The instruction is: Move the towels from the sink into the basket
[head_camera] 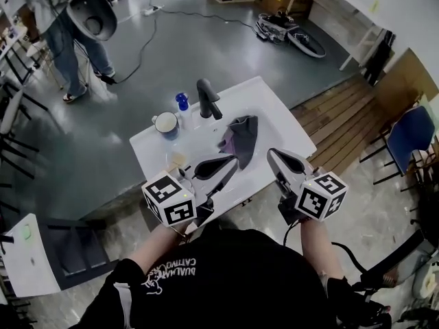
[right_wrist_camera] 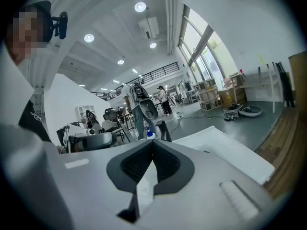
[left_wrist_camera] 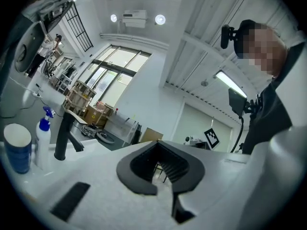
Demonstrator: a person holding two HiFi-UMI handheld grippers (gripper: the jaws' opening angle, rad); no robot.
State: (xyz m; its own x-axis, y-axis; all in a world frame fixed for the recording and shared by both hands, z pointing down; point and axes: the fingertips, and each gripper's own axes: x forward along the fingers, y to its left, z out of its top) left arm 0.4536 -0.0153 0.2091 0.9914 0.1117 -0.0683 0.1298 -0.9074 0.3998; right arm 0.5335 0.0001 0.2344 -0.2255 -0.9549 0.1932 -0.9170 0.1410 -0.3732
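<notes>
Grey towel (head_camera: 243,133) lying in the sink (head_camera: 278,115), just right of the black faucet (head_camera: 208,99).

We are holding both grippers on the near side of the faucet, by the front rim. The left gripper (head_camera: 230,162) is keeping its jaws pressed together with nothing between them, and the right gripper (head_camera: 273,155) is doing the same. The towel is draping down the basin, a purple fold showing along its faucet-side edge. Its long axis is running from beside the faucet back toward us, so its near end is lying just ahead of the left gripper's tips. The right gripper is sitting just beside that end, farther from the faucet. We are judging the left the nearer; either will need opening before a grasp. We are not making out the basket.
</notes>
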